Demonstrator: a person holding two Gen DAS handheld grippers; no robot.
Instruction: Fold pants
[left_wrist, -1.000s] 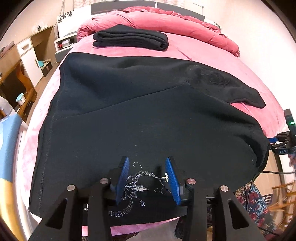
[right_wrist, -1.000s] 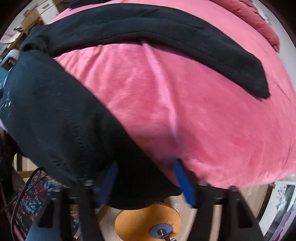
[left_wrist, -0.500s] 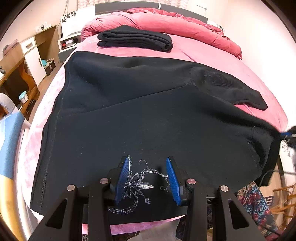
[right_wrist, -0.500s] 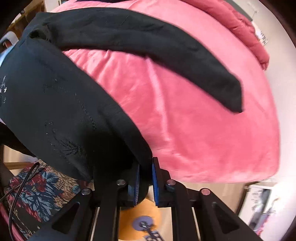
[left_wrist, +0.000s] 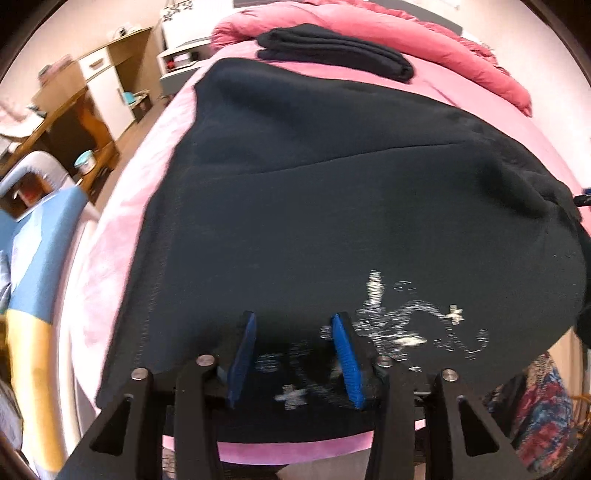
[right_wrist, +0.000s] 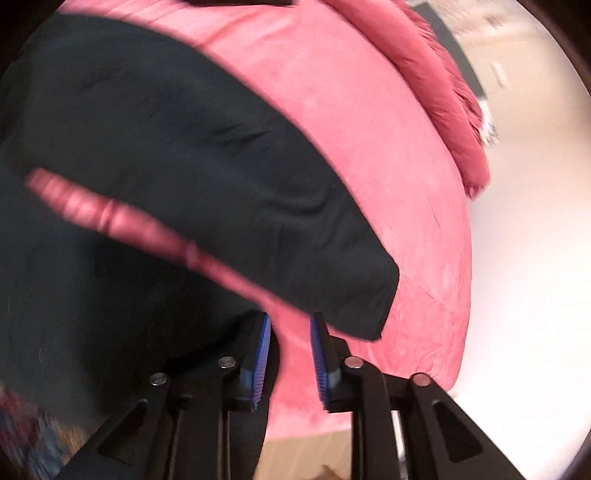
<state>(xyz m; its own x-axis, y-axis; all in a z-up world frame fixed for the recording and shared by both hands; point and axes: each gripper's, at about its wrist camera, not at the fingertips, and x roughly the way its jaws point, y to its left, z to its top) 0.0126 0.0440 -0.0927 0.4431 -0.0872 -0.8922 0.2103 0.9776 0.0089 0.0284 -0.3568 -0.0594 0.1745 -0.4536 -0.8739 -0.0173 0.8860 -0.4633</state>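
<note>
Black pants (left_wrist: 332, 192) with a white embroidered pattern (left_wrist: 391, 328) lie spread on the pink bed (left_wrist: 122, 236). My left gripper (left_wrist: 295, 332) is open and hovers over the near edge of the pants, just left of the pattern. In the right wrist view the far leg (right_wrist: 229, 184) lies across the bed, its cuff near my right gripper (right_wrist: 290, 332). The near leg (right_wrist: 92, 295) has come up onto the bed at the left. The right gripper is open with pink bedding between its blue pads (right_wrist: 260, 358).
A folded black garment (left_wrist: 332, 48) and a bunched pink duvet (left_wrist: 424, 40) lie at the head of the bed. A wooden desk and cabinet (left_wrist: 85, 99) stand to the left. A blue and yellow object (left_wrist: 33, 258) is beside the bed.
My right gripper, shut on the near leg's hem half a second ago, has opened and let it go, having carried it up onto the bed. The left gripper has shifted left of the embroidered pattern.
</note>
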